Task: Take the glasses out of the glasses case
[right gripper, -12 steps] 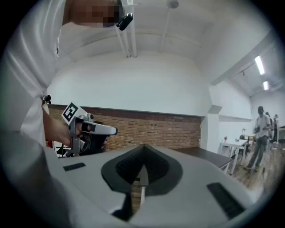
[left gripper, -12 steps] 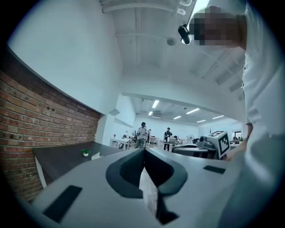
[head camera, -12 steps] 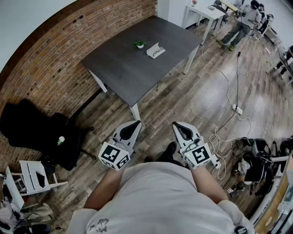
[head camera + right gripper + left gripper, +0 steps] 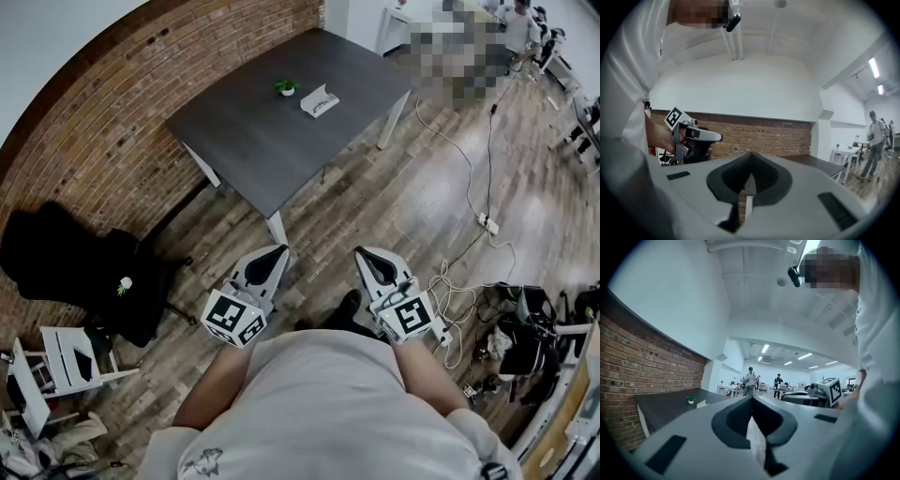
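Observation:
The white glasses case [image 4: 319,101] lies open on the dark grey table [image 4: 253,141], far ahead of me; dark glasses seem to lie in it. In the left gripper view the case [image 4: 701,403] is a small white shape on the table top. Both grippers hang level in front of my chest, over the wooden floor and well short of the table. My left gripper [image 4: 280,250] is shut with nothing in it, its tips meeting [image 4: 752,398]. My right gripper [image 4: 360,252] is shut and empty too [image 4: 751,153].
A small green plant in a white pot [image 4: 287,89] stands beside the case. A brick wall [image 4: 112,122] runs behind the table. A black chair with clothing [image 4: 84,272] and a white chair [image 4: 56,366] are at the left. Cables and a power strip [image 4: 485,223] lie on the floor at the right.

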### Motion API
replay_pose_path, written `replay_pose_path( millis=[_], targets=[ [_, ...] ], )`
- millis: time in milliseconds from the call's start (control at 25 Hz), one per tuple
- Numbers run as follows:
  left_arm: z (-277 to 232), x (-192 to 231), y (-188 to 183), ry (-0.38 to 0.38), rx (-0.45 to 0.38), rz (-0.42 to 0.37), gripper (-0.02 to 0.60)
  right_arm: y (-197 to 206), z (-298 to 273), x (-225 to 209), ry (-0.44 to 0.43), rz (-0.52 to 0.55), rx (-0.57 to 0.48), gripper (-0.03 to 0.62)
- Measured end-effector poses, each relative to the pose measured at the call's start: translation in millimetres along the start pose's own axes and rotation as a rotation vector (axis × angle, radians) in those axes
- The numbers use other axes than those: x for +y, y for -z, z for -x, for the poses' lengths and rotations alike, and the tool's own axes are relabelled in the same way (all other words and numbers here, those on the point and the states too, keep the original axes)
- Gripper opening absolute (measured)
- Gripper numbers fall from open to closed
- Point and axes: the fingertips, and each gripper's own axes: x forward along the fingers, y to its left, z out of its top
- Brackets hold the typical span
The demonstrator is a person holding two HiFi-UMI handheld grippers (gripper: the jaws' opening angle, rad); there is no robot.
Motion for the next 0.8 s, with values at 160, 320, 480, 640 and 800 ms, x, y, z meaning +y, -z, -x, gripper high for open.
replay_pose_path(
  millis=[160,320,480,640,800],
  targets=[
    [-13,2,2,-0.005,0.008,0.004,0.011,3,-2,-13,-0.001,0.002,0.007,0.005],
    [-31,5,6,-0.010,0.018,0.008,0.011,5,-5,-31,0.008,0.006,0.013,0.006],
    [-57,7,8,-0.010,0.027,0.014,0.011,12,-6,-63,0.036,0.000,0.010,0.006],
    [-95,8,12,-0.004,0.040,0.017,0.011,20,-7,-103,0.045,-0.012,0.016,0.044],
    [-136,7,16,0.008,0.054,0.014,0.011,27,-9,-142,0.033,-0.033,0.019,0.099]
  ],
)
